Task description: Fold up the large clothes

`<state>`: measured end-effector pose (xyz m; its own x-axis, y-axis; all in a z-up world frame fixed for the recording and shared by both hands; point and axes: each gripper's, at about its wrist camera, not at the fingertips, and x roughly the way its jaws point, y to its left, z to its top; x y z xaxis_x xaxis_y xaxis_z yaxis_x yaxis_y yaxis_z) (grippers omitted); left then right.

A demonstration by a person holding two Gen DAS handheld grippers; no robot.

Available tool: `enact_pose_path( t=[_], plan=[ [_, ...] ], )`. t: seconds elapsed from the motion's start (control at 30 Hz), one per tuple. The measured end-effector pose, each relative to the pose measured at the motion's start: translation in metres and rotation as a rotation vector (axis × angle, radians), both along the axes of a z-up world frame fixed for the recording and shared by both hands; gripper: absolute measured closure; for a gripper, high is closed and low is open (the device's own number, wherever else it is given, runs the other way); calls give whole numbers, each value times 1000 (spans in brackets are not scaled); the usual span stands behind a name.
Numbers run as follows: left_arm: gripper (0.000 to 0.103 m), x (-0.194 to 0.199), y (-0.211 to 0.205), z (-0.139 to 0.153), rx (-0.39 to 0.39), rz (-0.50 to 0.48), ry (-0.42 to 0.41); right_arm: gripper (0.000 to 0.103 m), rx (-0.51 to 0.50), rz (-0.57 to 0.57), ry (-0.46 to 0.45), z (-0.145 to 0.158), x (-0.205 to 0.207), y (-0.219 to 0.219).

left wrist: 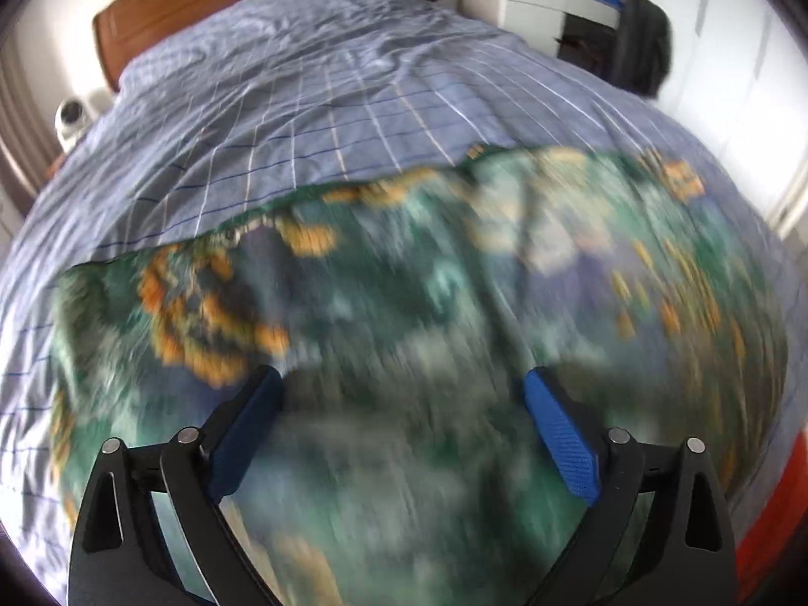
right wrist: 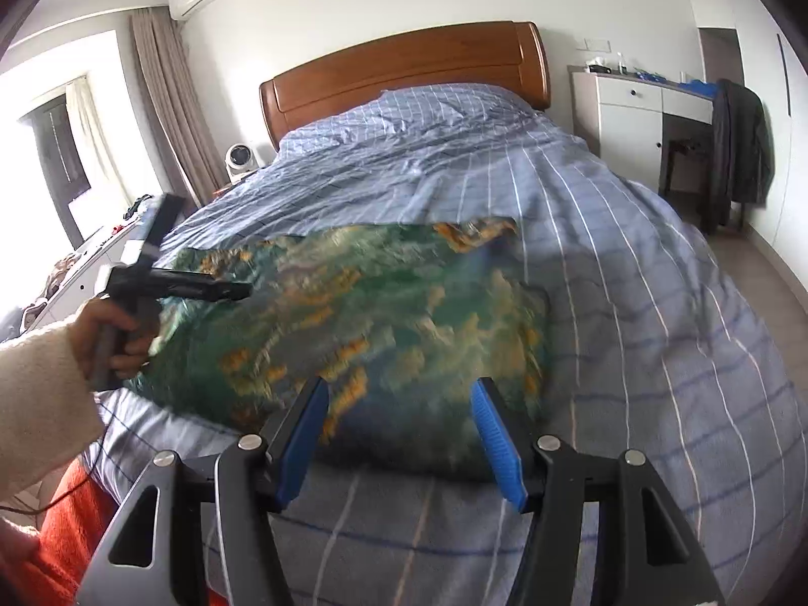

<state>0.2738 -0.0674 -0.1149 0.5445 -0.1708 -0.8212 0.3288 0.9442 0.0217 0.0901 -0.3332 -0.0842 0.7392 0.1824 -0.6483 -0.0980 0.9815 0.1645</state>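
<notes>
Nearest the lens in the left wrist view, the left gripper (left wrist: 404, 434) stands with its blue pads (left wrist: 563, 442) spread wide, nothing between them, hovering over the near part of the garment (left wrist: 404, 293). The right gripper (right wrist: 399, 437) likewise stands wide and empty, at the garment's near edge.

The garment — a large green piece printed with orange and pale motifs — lies spread on the checked blue bedcover (right wrist: 631, 278), on the foot half of the bed, well short of the wooden headboard (right wrist: 404, 65). It appears laid flat so that edges can be taken up and folded over; that is a judgement, as is the reading that both tools are open in readiness for a pinch. Heavy blur over the cloth prevents telling what kind of garment it is or how many layers it has.

The right wrist view alone shows the person's hand (right wrist: 108, 333) gripping the left tool's handle beside the garment's left edge — also the garment's right edge and the bare bedcover beyond it. The left wrist view alone shows the garment's far edge in full, running across the bedcover, and an orange-red item (left wrist: 772, 520) beside the garment's near right corner.
</notes>
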Motion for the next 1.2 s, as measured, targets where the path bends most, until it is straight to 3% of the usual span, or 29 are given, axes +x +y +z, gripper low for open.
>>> enact_pose_path(
  t=[0.1,0.2,0.5,0.73,0.87,1.0,1.1,1.2],
  plan=[
    [5,-23,-6,-2,33,-28,-24,43,35,-21,26,-7,2,-4],
    [5,-36,-4,-2,16,-20,-34,43,77,-26,15,-3,1,-4],
    [4,-88,-6,-12,-10,-9,-64,43,68,-9,58,-8,5,7],
    [3,-111,-3,0,-105,-56,-56,43,68,-17,140,-12,-8,2],
    [4,-102,-5,13,-170,-58,-90,31,170,-73,196,-26,-17,-8],
    [4,-89,-23,14,-229,-95,-107,31,380,-114,233,-52,-17,-11],
    [4,-87,-47,7,-175,-163,-130,31,457,-127,219,-63,-13,-11],
    [4,-91,-63,-6,-97,-203,-122,29,541,-239,202,-73,-5,-28]
  ],
)
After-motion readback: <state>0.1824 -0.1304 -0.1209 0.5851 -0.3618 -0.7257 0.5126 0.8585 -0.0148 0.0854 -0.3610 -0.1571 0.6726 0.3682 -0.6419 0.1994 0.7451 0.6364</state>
